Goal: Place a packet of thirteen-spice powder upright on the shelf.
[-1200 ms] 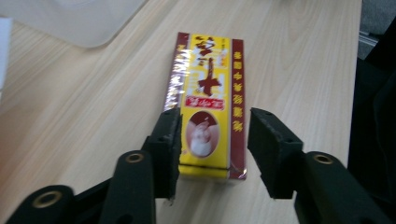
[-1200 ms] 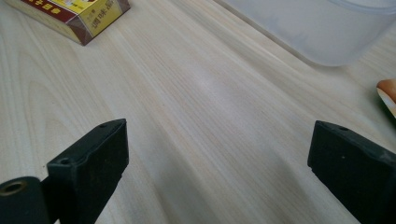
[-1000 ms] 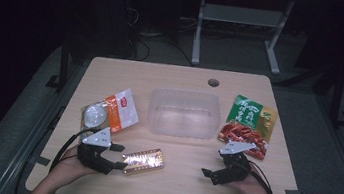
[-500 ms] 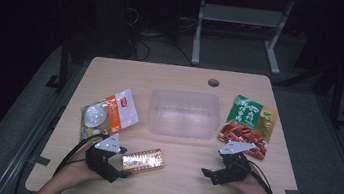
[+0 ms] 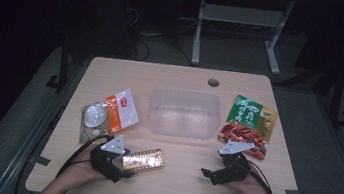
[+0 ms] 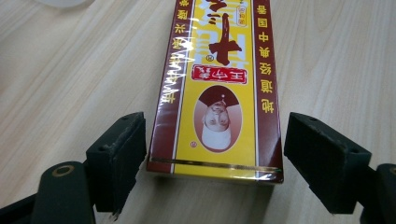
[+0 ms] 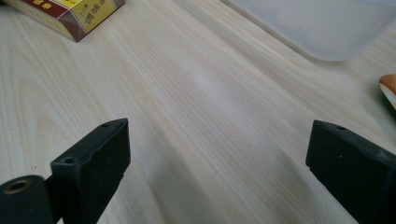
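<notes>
Wooden bench is the biggest thing, with a clear tub in the middle. Near its front edge lies the yellow box, flat between the two jaws of the left claw, which have just been opening and are not squeezing it. Push in a bit, then squeeze both long sides evenly. Right claw is spread wide over bare wood

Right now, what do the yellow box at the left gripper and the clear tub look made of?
The yellow box looks like printed cardboard in glossy film: white glare streaks cross its printed face, and its edges are crisp. The clear tub looks like thin, frosted translucent plastic: the table shows dimly through its walls.
</notes>
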The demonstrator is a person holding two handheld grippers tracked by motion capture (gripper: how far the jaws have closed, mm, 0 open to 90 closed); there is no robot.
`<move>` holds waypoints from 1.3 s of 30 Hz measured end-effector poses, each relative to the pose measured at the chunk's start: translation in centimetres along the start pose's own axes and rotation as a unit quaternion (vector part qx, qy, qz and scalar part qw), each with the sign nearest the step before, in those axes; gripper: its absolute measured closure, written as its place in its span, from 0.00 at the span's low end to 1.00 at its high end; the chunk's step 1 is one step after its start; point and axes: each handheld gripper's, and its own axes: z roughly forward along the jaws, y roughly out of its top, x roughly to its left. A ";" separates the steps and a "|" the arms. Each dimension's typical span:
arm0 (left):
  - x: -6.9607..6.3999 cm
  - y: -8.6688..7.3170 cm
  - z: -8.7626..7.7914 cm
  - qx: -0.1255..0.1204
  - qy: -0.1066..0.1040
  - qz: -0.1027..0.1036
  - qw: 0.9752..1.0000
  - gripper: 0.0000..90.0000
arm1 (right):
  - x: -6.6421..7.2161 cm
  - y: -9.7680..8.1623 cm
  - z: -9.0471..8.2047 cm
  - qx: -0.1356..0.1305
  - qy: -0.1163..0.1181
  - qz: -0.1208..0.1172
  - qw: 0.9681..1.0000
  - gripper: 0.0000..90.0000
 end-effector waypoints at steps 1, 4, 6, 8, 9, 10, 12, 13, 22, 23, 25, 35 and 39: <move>0.0 0.0 0.1 0.005 0.000 0.003 1.000 0.23 | 0.0 0.0 0.0 0.000 0.000 0.001 1.000 0.07; 0.0 -0.1 0.3 0.012 0.000 0.004 1.000 0.23 | 0.0 0.0 0.0 0.001 -0.001 0.000 1.000 0.07; 0.0 0.0 0.3 0.013 0.000 0.006 1.000 0.24 | 0.0 0.0 0.0 0.001 -0.001 0.001 1.000 0.07; -0.1 0.0 0.4 0.014 -0.001 0.006 1.000 0.26 | 0.0 0.0 0.0 0.000 0.000 0.001 1.000 0.07; -0.1 0.0 0.4 0.015 0.001 0.008 1.000 0.26 | 0.0 0.0 0.0 0.000 0.000 0.002 1.000 0.07; -0.1 0.0 0.4 0.015 0.001 0.008 1.000 0.26 | 0.0 0.0 0.0 0.000 0.000 0.001 1.000 0.07; 0.0 0.0 0.4 0.013 -0.002 0.006 1.000 0.28 | 0.0 0.0 0.0 0.000 0.000 0.001 1.000 0.07; -0.1 0.0 0.4 0.013 0.000 0.006 1.000 0.28 | 0.0 0.0 0.0 0.000 0.000 0.001 1.000 0.07; -0.4 0.2 0.5 0.019 0.013 0.012 1.000 0.34 | 0.0 0.0 0.0 -0.001 0.001 0.001 1.000 0.07; -0.3 0.2 0.5 0.022 0.013 0.013 1.000 0.35 | 0.0 0.0 0.0 0.000 0.001 0.001 1.000 0.07; -0.3 0.4 0.5 0.024 0.014 0.011 1.000 0.35 | 0.0 0.0 -0.1 -0.004 0.002 0.003 1.000 0.07; 0.1 0.7 -0.1 0.013 0.010 -0.010 1.000 0.35 | 0.2 0.5 -0.9 -0.019 0.026 -0.003 0.999 0.07; 0.4 0.6 -0.9 0.010 0.009 -0.010 1.000 0.35 | 0.3 0.7 -1.2 -0.024 0.048 -0.008 0.999 0.07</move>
